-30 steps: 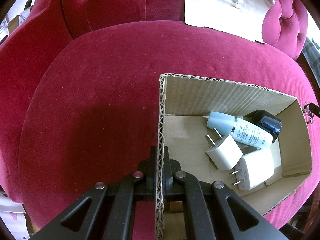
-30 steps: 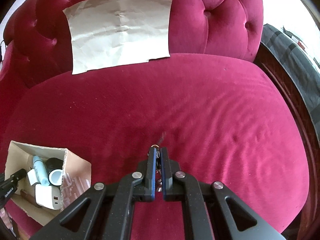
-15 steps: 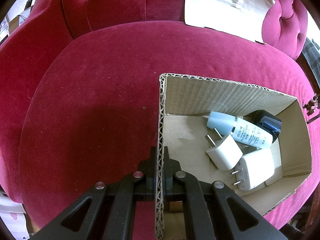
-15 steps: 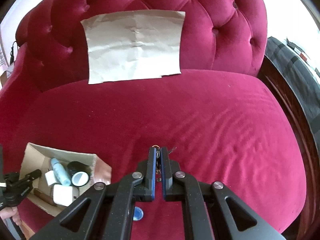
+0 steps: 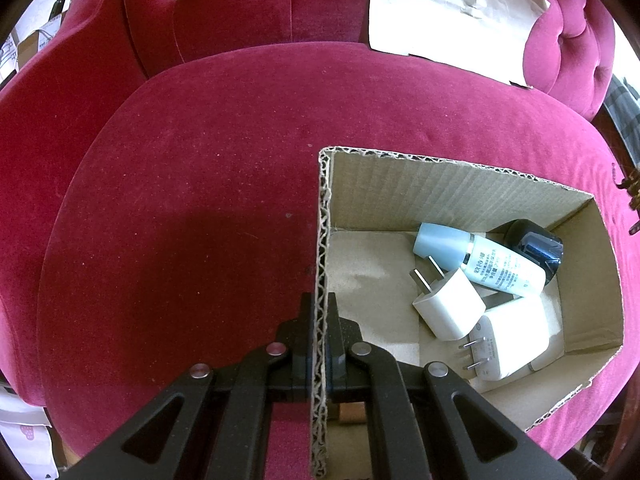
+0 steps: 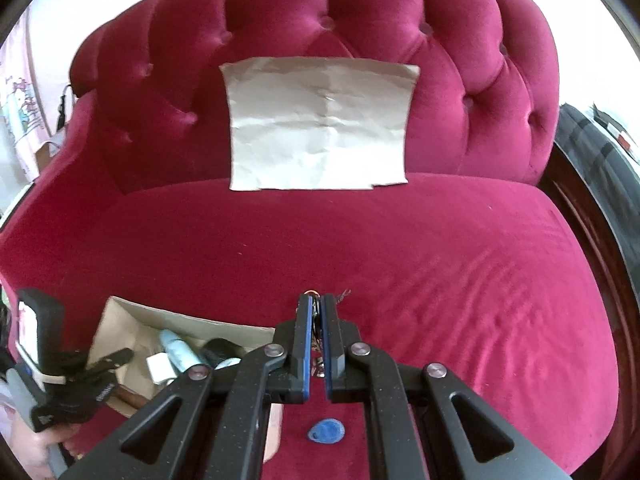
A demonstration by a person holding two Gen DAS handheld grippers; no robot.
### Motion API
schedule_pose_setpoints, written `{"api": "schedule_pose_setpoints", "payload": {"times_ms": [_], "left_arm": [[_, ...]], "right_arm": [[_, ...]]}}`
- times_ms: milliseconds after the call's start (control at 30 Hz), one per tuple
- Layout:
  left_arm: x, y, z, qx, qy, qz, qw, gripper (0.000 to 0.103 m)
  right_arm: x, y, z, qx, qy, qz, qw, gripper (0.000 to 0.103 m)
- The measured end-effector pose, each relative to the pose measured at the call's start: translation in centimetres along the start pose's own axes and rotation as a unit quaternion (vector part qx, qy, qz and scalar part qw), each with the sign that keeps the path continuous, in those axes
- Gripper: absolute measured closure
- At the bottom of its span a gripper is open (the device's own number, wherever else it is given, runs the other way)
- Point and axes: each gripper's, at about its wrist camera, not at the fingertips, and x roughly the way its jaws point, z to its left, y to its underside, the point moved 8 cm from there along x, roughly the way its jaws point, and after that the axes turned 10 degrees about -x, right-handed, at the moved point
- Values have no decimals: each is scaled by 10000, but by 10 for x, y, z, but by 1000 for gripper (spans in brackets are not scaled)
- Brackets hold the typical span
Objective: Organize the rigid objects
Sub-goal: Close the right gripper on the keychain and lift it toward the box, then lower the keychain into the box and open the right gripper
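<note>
A cardboard box [image 5: 460,192] sits on the red velvet sofa seat. My left gripper [image 5: 320,312] is shut on the box's left wall. Inside lie a pale blue bottle [image 5: 480,258], two white plug chargers [image 5: 450,308], and a dark round item [image 5: 534,242]. My right gripper [image 6: 316,312] is shut on a key bunch [image 6: 317,344], held above the seat; a blue fob [image 6: 326,431] hangs below it. The box [image 6: 132,320] shows at lower left in the right wrist view, with the left gripper [image 6: 68,376] at its edge.
A crumpled sheet of brown paper [image 6: 320,124] leans on the tufted sofa back [image 6: 460,40]. A dark wooden frame and grey fabric [image 6: 592,184] border the sofa's right side. The key bunch peeks in at the left wrist view's right edge [image 5: 632,188].
My right gripper has lifted with the keys and moved left toward the box; the blue fob now dangles below. My left gripper and the box have stayed still.
</note>
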Motion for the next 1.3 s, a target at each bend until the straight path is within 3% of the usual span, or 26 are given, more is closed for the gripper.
{"api": "schedule_pose_setpoints", "payload": {"times_ms": [233,700,1300], "left_arm": [[0,0,0,-5,6,-2,10000,100],[1,0,3,-34,37,-9,10000,100],[3,0,4,-51,60,-8,10000,100]], "right_arm": [[-10,-10,38,-204,-311,-144,9992,101],[-2,-5,103,-634,-839,-7,9945,101],[33,16,153,-882,-1178,256,9888,101]]}}
